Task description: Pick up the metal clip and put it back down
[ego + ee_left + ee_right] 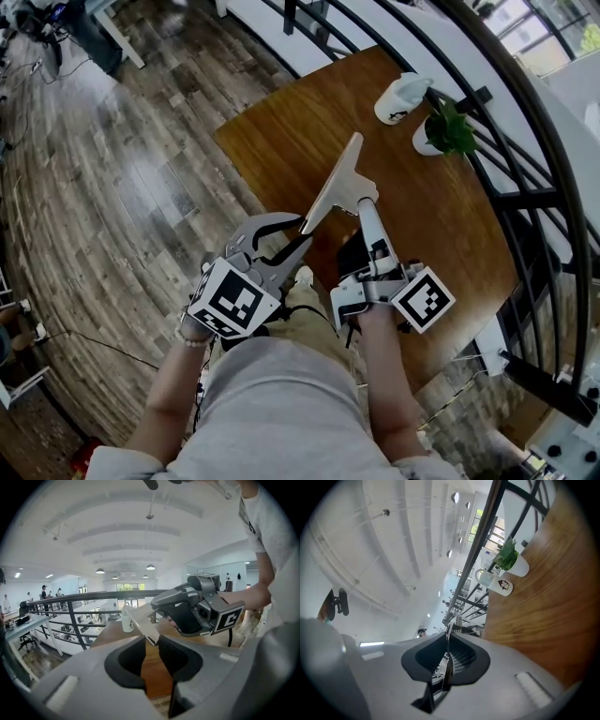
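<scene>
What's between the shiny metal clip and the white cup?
Nothing sits there. In the head view, only bare brown table shows between the metal clip, held up by the right gripper, and the white cup.

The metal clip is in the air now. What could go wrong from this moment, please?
1. The right gripper pinches the metal clip by one edge only, so the long flat piece could swivel or slip down onto the table.
2. The clip's near end lies at the mouth of the open left gripper; a small move there could knock it loose.
</scene>
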Motion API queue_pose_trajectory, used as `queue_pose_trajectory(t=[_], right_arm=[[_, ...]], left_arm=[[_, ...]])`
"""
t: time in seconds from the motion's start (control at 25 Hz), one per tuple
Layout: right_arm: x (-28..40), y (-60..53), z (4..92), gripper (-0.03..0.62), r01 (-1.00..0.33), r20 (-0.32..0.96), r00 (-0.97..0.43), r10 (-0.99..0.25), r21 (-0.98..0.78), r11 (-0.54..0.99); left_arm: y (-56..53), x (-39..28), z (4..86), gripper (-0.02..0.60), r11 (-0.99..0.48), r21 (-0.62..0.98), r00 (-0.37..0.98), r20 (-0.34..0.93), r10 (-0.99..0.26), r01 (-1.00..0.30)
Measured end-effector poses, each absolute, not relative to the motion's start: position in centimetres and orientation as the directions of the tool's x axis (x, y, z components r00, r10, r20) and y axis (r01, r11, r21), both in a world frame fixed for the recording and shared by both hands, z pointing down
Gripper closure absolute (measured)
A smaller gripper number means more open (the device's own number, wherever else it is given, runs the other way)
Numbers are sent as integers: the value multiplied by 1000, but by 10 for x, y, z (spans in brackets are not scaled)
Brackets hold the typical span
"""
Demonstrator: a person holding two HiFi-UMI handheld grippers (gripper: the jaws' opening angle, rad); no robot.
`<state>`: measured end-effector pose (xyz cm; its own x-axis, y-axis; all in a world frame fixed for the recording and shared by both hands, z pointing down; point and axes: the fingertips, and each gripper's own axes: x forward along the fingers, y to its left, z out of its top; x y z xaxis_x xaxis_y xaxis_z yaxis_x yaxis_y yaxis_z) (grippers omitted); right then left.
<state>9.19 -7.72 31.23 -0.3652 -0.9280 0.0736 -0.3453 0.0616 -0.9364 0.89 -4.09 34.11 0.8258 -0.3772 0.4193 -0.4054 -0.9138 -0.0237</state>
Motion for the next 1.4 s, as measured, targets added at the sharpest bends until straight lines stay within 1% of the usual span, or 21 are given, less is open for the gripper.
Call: queue_pose_trajectory(t=[0.2, 0.72, 1.12, 1.28, 1.4], right_arm=[[96, -79, 328, 549, -353, 106, -350, -931, -935, 26], [116, -78, 388, 551, -309, 205, -295, -933, -945, -110], [121, -81, 442, 551, -266, 273, -276, -922, -943, -199], [121, -82, 460, 551, -233, 295, -262, -919, -943, -237], [121, -82, 473, 552, -234, 319, -251, -914, -936, -262]], left_arm=[[-43, 12, 357, 483, -921, 8, 826, 446, -346, -390], [-45, 29, 410, 483, -935, 75, 809, 528, -258, -347], [-49, 33, 458, 483, -929, 128, 779, 592, -208, -346], [-51, 33, 475, 485, -920, 152, 769, 607, -201, -360], [-54, 31, 487, 485, -913, 162, 757, 623, -199, -374]])
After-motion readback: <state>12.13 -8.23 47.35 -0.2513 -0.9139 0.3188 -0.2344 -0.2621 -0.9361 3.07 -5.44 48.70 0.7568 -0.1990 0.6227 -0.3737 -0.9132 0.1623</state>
